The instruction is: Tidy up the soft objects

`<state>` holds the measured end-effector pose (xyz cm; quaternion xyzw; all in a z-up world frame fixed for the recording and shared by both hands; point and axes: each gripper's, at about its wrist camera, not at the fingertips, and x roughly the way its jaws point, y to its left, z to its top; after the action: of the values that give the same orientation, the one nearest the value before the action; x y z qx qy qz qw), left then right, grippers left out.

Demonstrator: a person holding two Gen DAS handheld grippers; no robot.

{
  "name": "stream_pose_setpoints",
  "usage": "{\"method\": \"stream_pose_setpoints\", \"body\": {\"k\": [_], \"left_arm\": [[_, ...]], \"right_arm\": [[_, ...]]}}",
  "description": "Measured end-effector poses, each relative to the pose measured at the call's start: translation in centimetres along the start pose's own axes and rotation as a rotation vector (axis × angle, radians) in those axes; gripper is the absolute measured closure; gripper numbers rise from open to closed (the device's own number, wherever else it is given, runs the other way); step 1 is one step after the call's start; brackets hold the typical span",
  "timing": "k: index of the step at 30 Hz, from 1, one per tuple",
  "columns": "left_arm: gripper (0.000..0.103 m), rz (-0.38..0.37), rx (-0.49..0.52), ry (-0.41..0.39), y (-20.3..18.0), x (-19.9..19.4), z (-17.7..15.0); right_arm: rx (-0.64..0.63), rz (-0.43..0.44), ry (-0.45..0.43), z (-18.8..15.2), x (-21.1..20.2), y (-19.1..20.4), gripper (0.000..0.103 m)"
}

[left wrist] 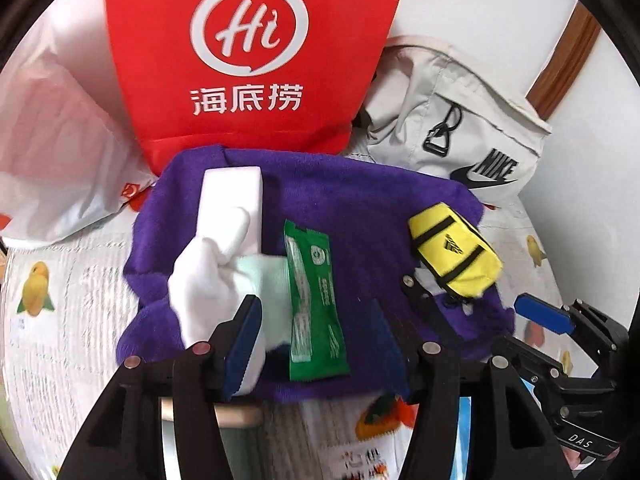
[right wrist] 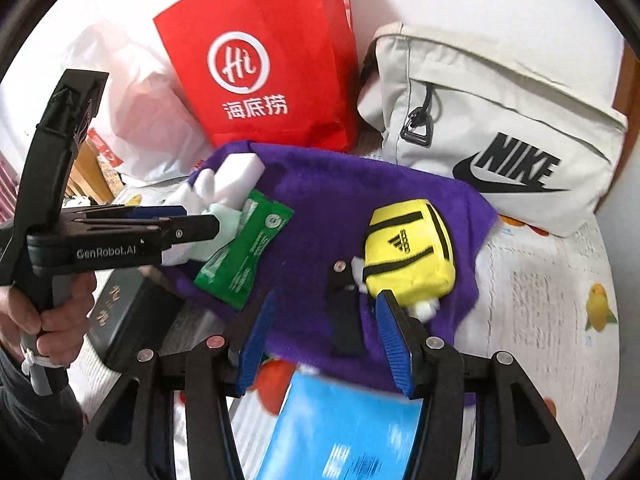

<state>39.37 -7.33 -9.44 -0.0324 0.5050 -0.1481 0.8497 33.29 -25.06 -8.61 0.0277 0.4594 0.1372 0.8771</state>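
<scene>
A purple towel (left wrist: 352,204) lies spread out, and the other things rest on it. These are a white sponge block (left wrist: 232,200), a white sock bundle (left wrist: 200,280), a green packet (left wrist: 316,304) and a small yellow pouch (left wrist: 456,252) with a black strap (right wrist: 346,316). My left gripper (left wrist: 316,344) hangs open over the towel's near edge. The packet and the sock's mint end lie loose between its pads. My right gripper (right wrist: 324,344) is open above the towel and the strap, with the yellow pouch (right wrist: 408,256) just past its right pad. From the right wrist view, my left gripper (right wrist: 200,220) shows side-on beside the sock.
A red paper bag (left wrist: 248,52) stands behind the towel, with a white plastic bag (left wrist: 60,152) to its left and a beige Nike bag (right wrist: 492,132) to its right. A blue box (right wrist: 340,432) and a dark box (right wrist: 128,320) lie near me. A bird-printed sheet (right wrist: 552,292) covers the surface. A hand (right wrist: 52,320) holds the left gripper.
</scene>
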Motion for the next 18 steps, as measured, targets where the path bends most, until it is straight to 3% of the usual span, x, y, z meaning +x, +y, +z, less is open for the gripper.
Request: {"method": "stream_pose_setpoints", "body": {"k": [10, 18], "left_arm": [[0.049, 0.036, 0.008, -0.051, -0.2, -6.8, -6.3], [0.042, 0.144, -0.055, -0.091, 3.4, -10.9, -13.4]], "right_arm": [[0.022, 0.048, -0.030, -5.5, -5.0, 3.5, 0.050], [-0.012, 0.081, 0.013, -9.6, -4.1, 8.2, 0.050]]}}
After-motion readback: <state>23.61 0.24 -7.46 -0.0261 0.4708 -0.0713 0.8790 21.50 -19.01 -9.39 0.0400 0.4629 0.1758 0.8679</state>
